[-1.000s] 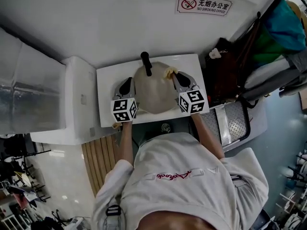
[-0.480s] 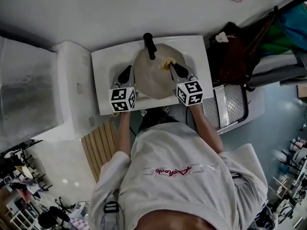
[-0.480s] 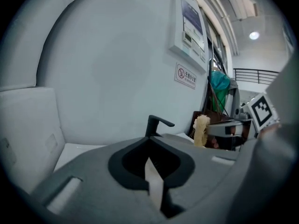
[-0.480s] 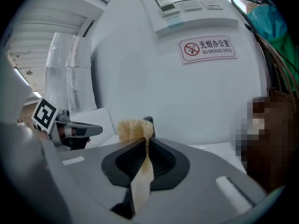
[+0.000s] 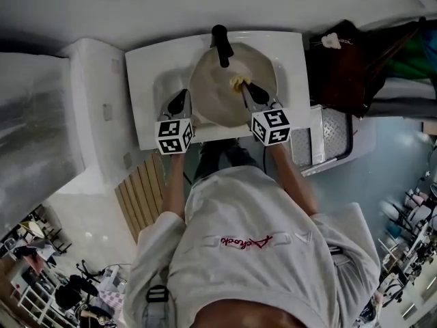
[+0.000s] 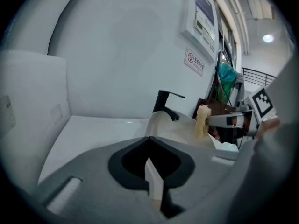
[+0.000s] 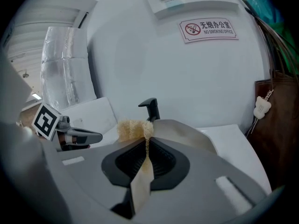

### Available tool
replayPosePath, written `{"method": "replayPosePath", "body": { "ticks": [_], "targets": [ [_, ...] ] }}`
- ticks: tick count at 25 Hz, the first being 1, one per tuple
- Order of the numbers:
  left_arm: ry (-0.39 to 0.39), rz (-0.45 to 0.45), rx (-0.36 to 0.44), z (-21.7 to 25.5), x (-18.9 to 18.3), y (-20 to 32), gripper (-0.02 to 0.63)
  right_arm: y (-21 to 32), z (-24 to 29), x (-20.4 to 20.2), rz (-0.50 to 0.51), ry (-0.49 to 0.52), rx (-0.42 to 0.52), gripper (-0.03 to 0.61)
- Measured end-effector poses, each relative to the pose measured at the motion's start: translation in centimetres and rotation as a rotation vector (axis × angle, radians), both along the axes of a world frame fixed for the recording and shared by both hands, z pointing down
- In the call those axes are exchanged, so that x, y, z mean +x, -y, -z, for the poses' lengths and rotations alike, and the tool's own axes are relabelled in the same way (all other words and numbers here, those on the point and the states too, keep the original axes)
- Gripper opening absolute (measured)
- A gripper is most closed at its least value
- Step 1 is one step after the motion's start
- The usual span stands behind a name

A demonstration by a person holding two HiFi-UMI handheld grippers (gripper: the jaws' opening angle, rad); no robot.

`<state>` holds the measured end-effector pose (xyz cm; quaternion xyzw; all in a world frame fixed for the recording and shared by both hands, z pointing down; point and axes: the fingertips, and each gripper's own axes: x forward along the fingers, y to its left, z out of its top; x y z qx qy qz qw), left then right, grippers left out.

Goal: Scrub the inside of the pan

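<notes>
A cream pan (image 5: 215,94) with a black handle (image 5: 220,43) sits on a white counter (image 5: 147,74). My right gripper (image 5: 244,87) is shut on a yellow fibrous scrubber (image 5: 237,83) and holds it over the pan's inside, right of centre. The right gripper view shows the scrubber (image 7: 133,129) pinched at the jaw tips, with the pan (image 7: 187,132) beyond. My left gripper (image 5: 182,96) is shut with nothing between its jaws, at the pan's left rim. In the left gripper view the pan (image 6: 175,132) and scrubber (image 6: 202,120) lie to the right.
A white box-shaped unit (image 5: 95,115) and a foil-wrapped duct (image 5: 34,115) stand left of the counter. A dark bag (image 5: 348,60) hangs at the right above a metal tread plate (image 5: 334,139). A no-smoking sign (image 7: 208,29) is on the wall behind.
My right gripper has carried the scrubber from the pan's far right rim in toward its middle. The left gripper stays at the left rim. The head view has tilted, so the counter sits higher.
</notes>
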<state>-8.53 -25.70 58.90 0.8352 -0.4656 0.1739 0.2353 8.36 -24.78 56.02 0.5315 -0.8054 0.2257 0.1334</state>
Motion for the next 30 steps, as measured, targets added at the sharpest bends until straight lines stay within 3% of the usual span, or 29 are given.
{"method": "replayPosePath", "body": {
  "ticks": [7,10,19,30],
  "targets": [
    [0.002,-0.002,-0.059,-3.4,-0.1,0.3,0.000,-0.2,-1.9,-0.2,0.006,-0.008,-0.038,0.026],
    [-0.005,-0.013,-0.063,-3.7,0.2,1.4,0.071,-0.1,-2.2,-0.4,0.010,-0.005,-0.044,0.026],
    [0.006,-0.083,-0.091,-4.7,2.4,3.9,0.137,-0.1,-2.2,-1.0,0.028,0.003,-0.046,0.026],
    [0.010,-0.093,-0.093,-5.1,2.5,3.6,0.115,-0.1,-2.4,-0.5,0.031,-0.001,-0.049,0.026]
  ]
}}
